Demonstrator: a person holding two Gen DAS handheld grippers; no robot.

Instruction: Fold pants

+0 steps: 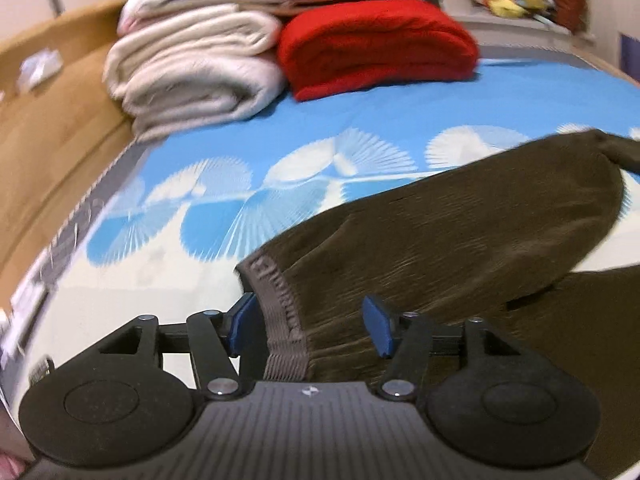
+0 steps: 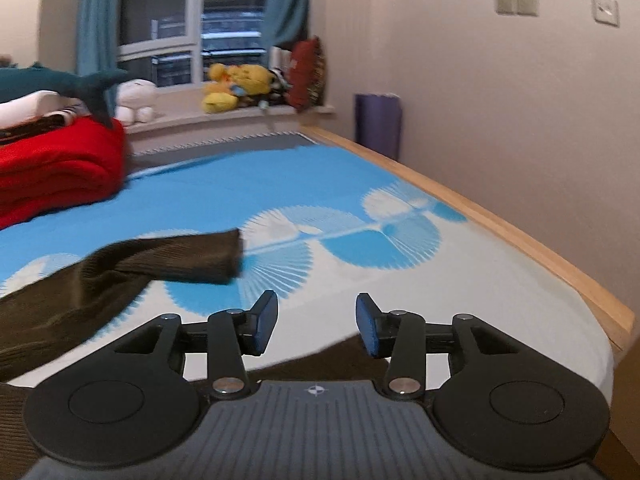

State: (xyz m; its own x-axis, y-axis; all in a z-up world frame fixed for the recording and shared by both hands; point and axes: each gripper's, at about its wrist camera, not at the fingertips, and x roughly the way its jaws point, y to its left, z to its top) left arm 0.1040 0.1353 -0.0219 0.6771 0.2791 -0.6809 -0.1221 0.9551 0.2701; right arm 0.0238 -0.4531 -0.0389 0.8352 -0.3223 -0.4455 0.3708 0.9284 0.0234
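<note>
Pants (image 1: pixel 460 248) occupy the lower right of the left wrist view, spread on the blue-and-white patterned bed cover (image 1: pixel 360 112). The ribbed waistband (image 1: pixel 280 320) lies directly ahead of the left gripper (image 1: pixel 310 326), running between its blue pads (image 1: pixel 244 322). The jaws stand partly open; neither pad appears to press on the cloth, so nothing is held. One leg runs away from the waistband toward the upper right and ends in a cuff near the frame edge. The long axis of the garment therefore lies diagonally, from near left to far right. A folded cream blanket (image 1: pixel 192 76) and a folded red blanket (image 1: pixel 376 48) sit at the far end of the bed, well apart from the pants.

In the right wrist view, the right gripper (image 2: pixel 316 326) points across the bed toward the window (image 2: pixel 196 20). Its jaws are partly open and empty, with only bed cover visible between them. The leg cuff (image 2: pixel 224 258) lies ahead and to the left of the gripper, close but not touching. More dark fabric passes under the gripper body at the bottom of the frame. The wooden bed edge (image 2: pixel 520 240) runs along the right side, with a wall behind.

Judgement: the left gripper is nearer the waistband and the right gripper nearer the cuff. Nothing stands between either gripper and the cloth.
</note>
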